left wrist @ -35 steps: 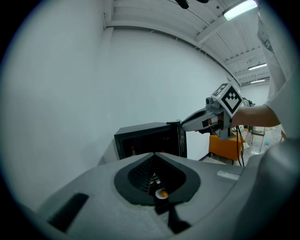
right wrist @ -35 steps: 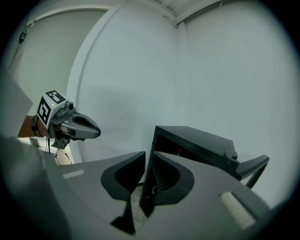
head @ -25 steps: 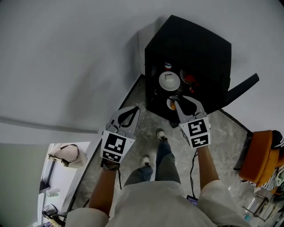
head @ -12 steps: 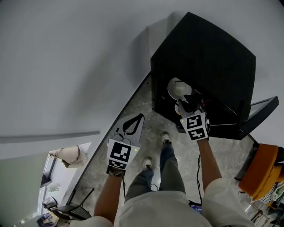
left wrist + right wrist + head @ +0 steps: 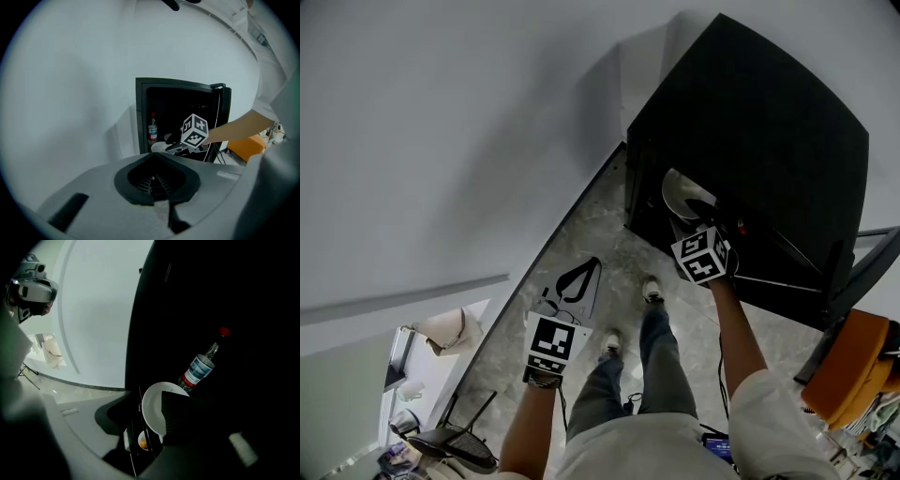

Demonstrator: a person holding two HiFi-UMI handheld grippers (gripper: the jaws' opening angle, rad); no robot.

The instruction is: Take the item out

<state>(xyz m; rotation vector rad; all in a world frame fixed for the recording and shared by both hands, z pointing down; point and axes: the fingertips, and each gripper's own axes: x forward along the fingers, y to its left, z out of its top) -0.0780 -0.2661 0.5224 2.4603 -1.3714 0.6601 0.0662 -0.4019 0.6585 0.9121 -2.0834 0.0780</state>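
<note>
My right tool [image 5: 705, 214] is inside the black cabinet [image 5: 769, 122], jaws apart astride the white plate [image 5: 151, 411] on its wire shelf [image 5: 135, 437], which looks stiff, slick and breakable, so I'd pinch the near rim squarely, while my left tool [image 5: 157, 180] hangs closed and empty.

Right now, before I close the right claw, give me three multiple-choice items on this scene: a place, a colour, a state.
1. The clear plastic bottle stands: A) inside the black cabinet B) on top of it C) beside it
2. Its cap is: A) blue B) red C) green
3. The left claw is: A) shut, empty B) clamped on something C) wide open
1A, it stands inside, beyond the round white plate; 2B, the cap shows red; 3A, its jaws meet on nothing.
</note>
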